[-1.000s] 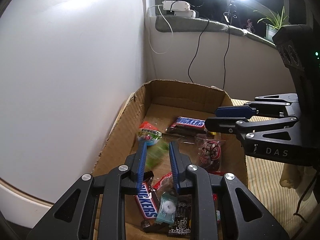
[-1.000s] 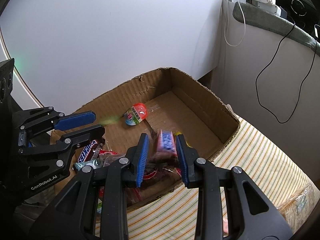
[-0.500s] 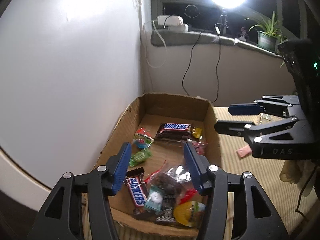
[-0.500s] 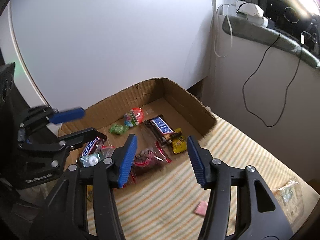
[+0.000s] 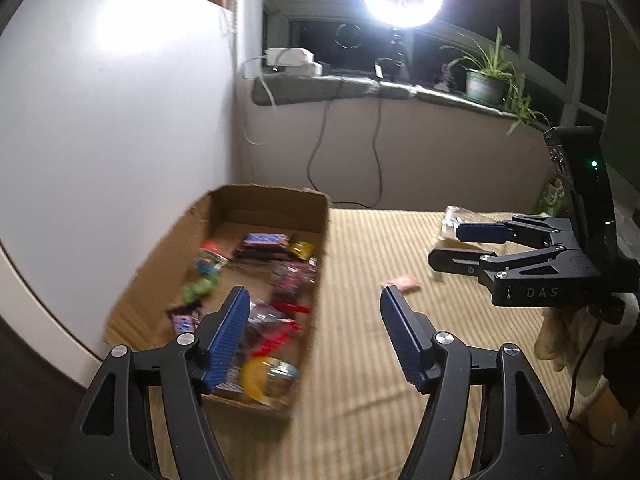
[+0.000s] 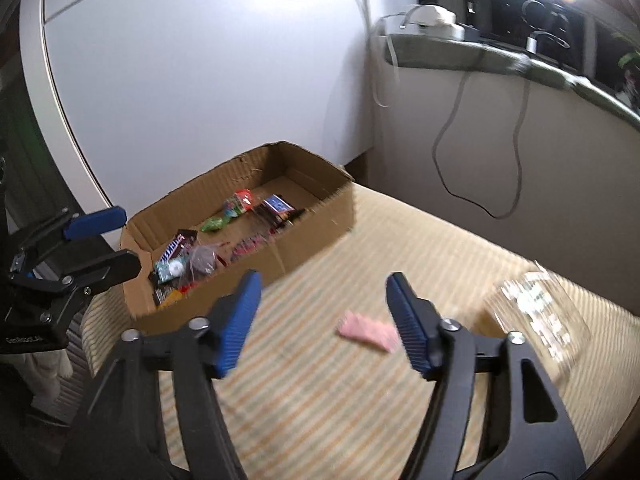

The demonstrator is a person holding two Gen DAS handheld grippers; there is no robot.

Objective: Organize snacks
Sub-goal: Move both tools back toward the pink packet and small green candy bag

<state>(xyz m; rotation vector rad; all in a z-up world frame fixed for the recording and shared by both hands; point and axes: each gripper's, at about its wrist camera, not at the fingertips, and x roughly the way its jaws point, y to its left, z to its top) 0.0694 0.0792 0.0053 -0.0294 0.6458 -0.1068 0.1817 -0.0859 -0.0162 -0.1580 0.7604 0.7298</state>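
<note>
The snacks still loose are two: a small pink packet (image 6: 366, 333) lying flat on the striped surface (image 6: 320, 400), just ahead of the right tool (image 6: 322, 322), and a clear crinkly bag (image 6: 536, 316) farther right near the surface's edge. Both tools have just been opening, and their blue pads stand wide with nothing between them; the left tool (image 5: 316, 336) hangs over the near corner of the cardboard box (image 5: 324, 248).

To do the next pick well, I would bring the right tool down so one pad lands on each side of the pink packet, low enough to catch its thin edge without scraping the cloth. It looks light and flat, so a slow, square close should keep it from sliding out.

Beyond, the box sits against the white wall with chocolate bars (image 6: 276, 206), a green candy (image 6: 214, 224) and other wrappers already inside. Room remains at its far end, a sensible place for the drop. The left tool could take the clear bag, though it lies well apart.
</note>
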